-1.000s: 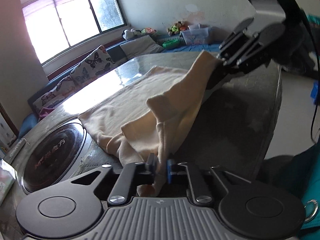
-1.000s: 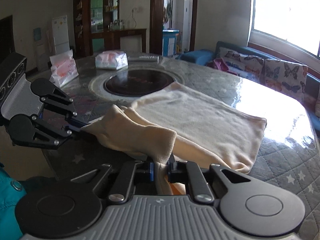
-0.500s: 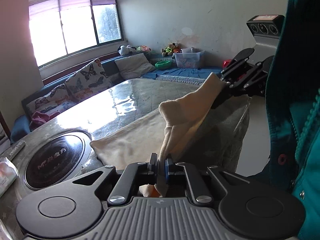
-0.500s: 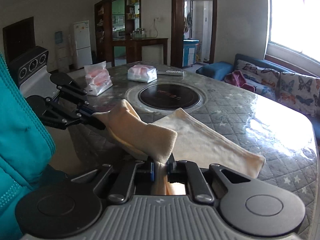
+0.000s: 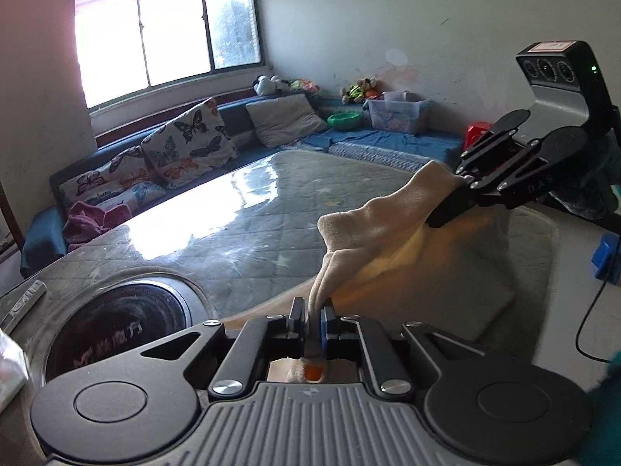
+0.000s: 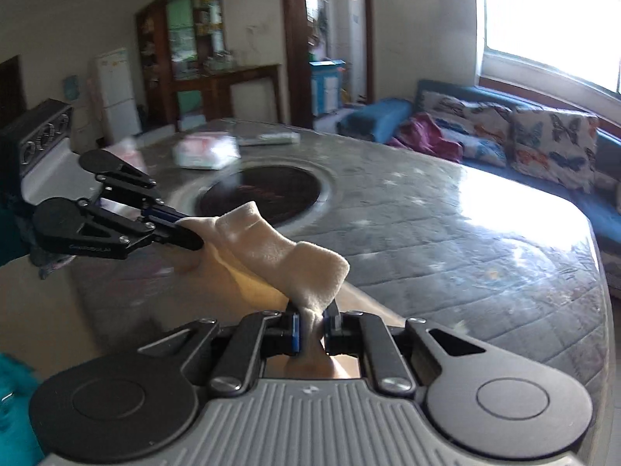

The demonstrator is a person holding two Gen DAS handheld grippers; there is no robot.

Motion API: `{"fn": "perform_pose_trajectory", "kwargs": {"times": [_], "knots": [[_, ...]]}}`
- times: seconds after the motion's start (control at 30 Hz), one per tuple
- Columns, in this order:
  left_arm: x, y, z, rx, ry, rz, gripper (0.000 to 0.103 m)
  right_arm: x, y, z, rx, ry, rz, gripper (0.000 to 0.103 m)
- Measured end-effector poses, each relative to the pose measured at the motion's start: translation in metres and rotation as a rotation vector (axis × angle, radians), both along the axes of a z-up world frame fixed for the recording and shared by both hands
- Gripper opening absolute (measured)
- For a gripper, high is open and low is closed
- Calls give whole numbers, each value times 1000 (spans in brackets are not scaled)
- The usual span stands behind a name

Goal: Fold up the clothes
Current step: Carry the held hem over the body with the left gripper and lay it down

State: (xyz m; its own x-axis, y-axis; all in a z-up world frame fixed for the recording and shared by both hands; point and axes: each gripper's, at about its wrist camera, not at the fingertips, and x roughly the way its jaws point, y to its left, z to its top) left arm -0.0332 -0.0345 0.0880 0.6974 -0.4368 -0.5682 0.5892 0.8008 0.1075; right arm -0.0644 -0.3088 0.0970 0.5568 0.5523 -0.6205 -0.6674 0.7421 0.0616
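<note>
A cream garment (image 5: 372, 225) hangs stretched between both grippers above the near edge of the quilted table (image 5: 252, 225). My left gripper (image 5: 312, 320) is shut on one end of it. The right gripper (image 5: 446, 209) shows at upper right in the left wrist view, clamped on the other end. From the right wrist, my right gripper (image 6: 312, 326) pinches the cream garment (image 6: 287, 256), and the left gripper (image 6: 186, 233) holds the far end at left. The lower part of the cloth hangs out of sight below the grippers.
A round black hotplate (image 5: 120, 334) is set in the table (image 6: 446, 233). Tissue packs (image 6: 203, 151) and a remote (image 6: 268, 138) lie at its far side. A sofa with butterfly cushions (image 5: 186, 147) runs under the window. A teal sleeve (image 6: 15, 400) shows at lower left.
Both grippers have risen and drawn back toward the table's near edge, pulling the garment off the tabletop; it no longer lies spread on the table.
</note>
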Motion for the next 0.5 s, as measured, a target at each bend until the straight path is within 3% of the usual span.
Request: {"fn": "perform_pose_trajectory", "kwargs": {"times": [0.1, 0.17, 0.23, 0.5], "knots": [[33, -6, -24, 14, 42, 64, 8, 40, 6, -22, 3, 15, -74, 11], [56, -9, -41, 23, 70, 107, 8, 56, 7, -40, 2, 33, -146, 21], [73, -11, -55, 30, 93, 142, 12, 70, 6, -57, 20, 74, -209, 21], [74, 3, -47, 4, 72, 221, 28, 44, -10, -59, 50, -7, -282, 22]]}}
